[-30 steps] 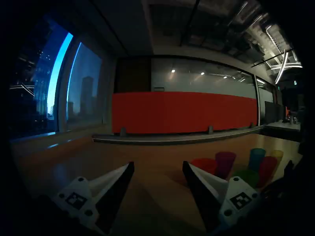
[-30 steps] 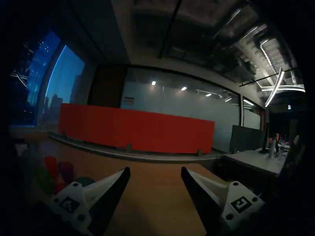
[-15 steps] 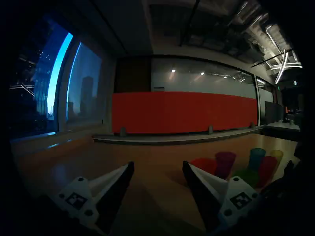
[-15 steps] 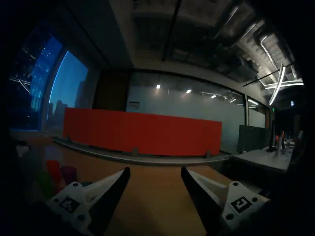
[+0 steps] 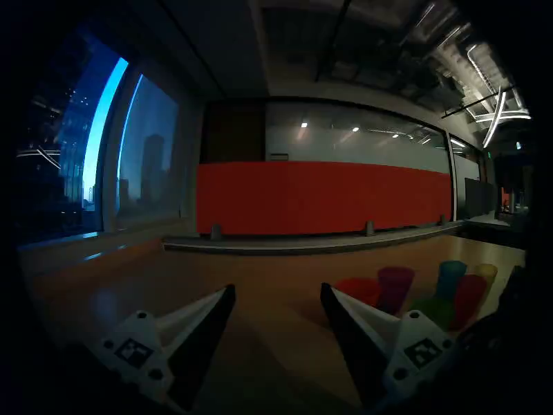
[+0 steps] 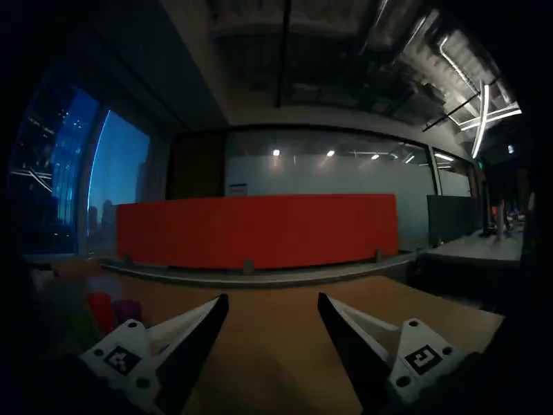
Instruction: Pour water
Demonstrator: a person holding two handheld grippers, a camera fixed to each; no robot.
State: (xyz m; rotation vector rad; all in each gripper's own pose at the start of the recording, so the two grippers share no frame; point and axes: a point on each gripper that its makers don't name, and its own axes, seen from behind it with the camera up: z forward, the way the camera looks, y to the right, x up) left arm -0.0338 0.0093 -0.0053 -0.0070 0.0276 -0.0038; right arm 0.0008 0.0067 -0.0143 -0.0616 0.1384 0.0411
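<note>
Six cups [image 5: 395, 286]: stood close together on the desk [image 5: 207, 273], at the right of the left gripper view; two red, one purple, one teal, one yellow and one green, as far as the dim light let them be counted.
Cluster from the other side: a red cup [image 6: 101, 310] and a purple cup [image 6: 127, 309] showed at the left of the right gripper view, just beyond that claw's left finger.
Left claw [image 5: 277, 287]: fingers spread wide, nothing between them, bare desk in the gap; the cups lay right of its right finger.
Right claw [image 6: 272, 297]: also spread wide and empty, over bare desk.
Far edge: a red partition [image 5: 318, 197] ran across behind the desk.
Left side: a tall window [image 5: 104, 159], blue with dusk.
Overhead right: a ceiling light [image 5: 496, 114] glowed.
</note>
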